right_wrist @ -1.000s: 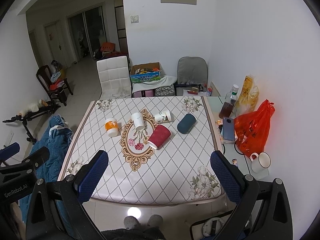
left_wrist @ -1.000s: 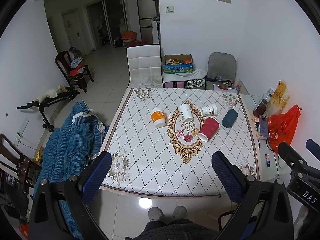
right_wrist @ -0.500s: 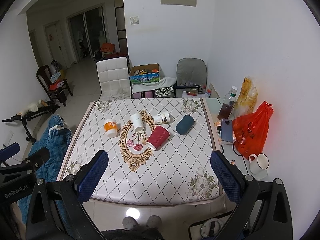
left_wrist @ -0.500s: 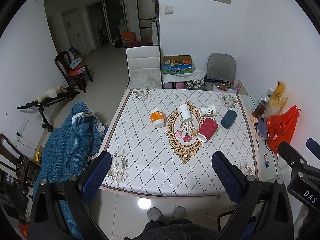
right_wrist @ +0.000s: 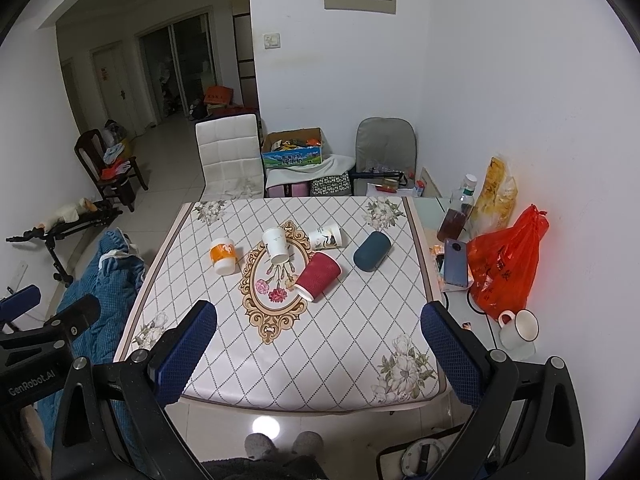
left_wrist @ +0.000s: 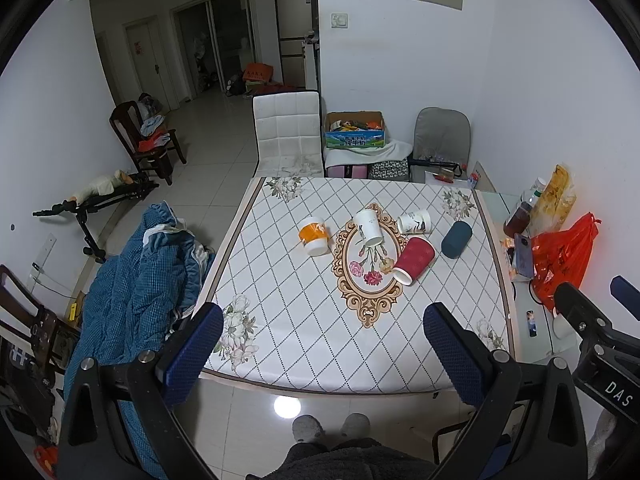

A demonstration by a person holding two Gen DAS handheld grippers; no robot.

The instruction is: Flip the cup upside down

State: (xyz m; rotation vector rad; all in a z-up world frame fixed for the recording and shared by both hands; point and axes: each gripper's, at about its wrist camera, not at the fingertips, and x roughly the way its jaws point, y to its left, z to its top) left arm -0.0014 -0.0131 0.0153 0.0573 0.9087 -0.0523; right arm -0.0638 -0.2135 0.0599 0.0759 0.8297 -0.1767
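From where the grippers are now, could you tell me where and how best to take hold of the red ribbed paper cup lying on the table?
Grip the red ribbed paper cup across its mid-body, coming down from above with the right gripper. It lies on its side, white rim toward the near left, so the rounded wall faces up; open jaws set across the cup's axis should straddle it. Probably avoid the rim, which may crush.

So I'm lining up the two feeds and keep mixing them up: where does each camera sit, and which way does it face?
Left wrist: on the left gripper, high before the table's near edge, facing the far wall; open jaws, feet and the right gripper show.
Right wrist: on the right gripper, same height and heading, further right; open jaws, feet and the left gripper show.
Both share the table and five lying cups, including the red cup.
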